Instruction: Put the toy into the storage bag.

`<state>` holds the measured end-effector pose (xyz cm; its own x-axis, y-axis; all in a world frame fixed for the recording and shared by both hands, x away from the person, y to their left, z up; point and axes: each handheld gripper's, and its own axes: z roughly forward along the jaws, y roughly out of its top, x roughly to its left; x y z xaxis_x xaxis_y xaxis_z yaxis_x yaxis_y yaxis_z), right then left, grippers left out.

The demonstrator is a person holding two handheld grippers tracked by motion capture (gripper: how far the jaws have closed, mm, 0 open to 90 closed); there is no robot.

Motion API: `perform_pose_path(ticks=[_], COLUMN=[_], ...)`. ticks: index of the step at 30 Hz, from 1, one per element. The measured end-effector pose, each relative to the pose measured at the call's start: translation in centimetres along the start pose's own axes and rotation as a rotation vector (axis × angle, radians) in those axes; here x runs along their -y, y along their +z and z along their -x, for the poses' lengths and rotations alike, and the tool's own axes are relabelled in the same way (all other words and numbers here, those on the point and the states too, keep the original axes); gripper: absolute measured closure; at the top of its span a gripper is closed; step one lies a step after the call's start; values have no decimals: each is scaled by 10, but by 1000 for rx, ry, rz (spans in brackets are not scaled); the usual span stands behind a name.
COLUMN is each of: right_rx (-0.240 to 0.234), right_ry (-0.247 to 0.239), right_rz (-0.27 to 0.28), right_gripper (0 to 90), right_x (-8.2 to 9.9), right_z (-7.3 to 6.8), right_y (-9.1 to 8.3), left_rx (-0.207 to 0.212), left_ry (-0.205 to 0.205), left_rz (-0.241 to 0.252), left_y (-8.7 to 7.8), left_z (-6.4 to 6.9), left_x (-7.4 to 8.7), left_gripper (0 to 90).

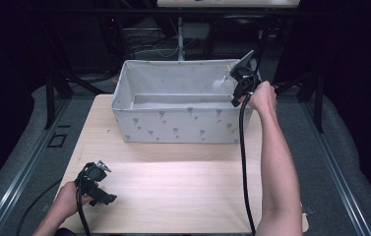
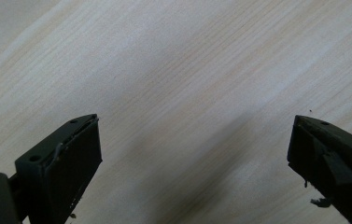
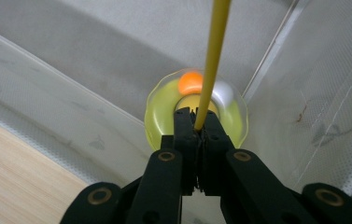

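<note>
Left gripper (image 1: 96, 183) idles well short of the fabric bin (image 1: 173, 125), jaws spread over bare table (image 2: 187, 70); likely parked. Right gripper (image 3: 197, 130) over bin's far right corner, 2 jaws pinching a yellow stick (image 3: 213, 60); its own view reveals a translucent disc (image 3: 164, 116) spinning, probably about to be dropped in.

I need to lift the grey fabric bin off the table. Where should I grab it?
Take the top rim of a short end wall of the bin, coming straight down from above. The walls stand upright and open-topped, so an open tool like the left tool slips over the thin edge.
</note>
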<state>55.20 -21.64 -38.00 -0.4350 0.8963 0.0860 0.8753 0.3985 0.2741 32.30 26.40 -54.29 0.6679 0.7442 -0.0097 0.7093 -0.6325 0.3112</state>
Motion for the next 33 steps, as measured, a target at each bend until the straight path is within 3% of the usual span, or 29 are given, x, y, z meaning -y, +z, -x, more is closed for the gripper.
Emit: perform_pose_path(ticks=[17,27,33], right_rx=[10,-3,-15], right_ry=[23,24,4], right_rz=[-72,-42,-16], right_gripper=[874,872,825], right_x=[0,2,5], right_z=[1,0,-2], right_y=[10,3,-8], left_rx=[-3,0,1], left_ry=[3,9,4], left_rz=[3,3,6], left_y=[-1,-1,-1], left_z=[0,1,1], left_x=[1,0,0], left_gripper=[31,31,30])
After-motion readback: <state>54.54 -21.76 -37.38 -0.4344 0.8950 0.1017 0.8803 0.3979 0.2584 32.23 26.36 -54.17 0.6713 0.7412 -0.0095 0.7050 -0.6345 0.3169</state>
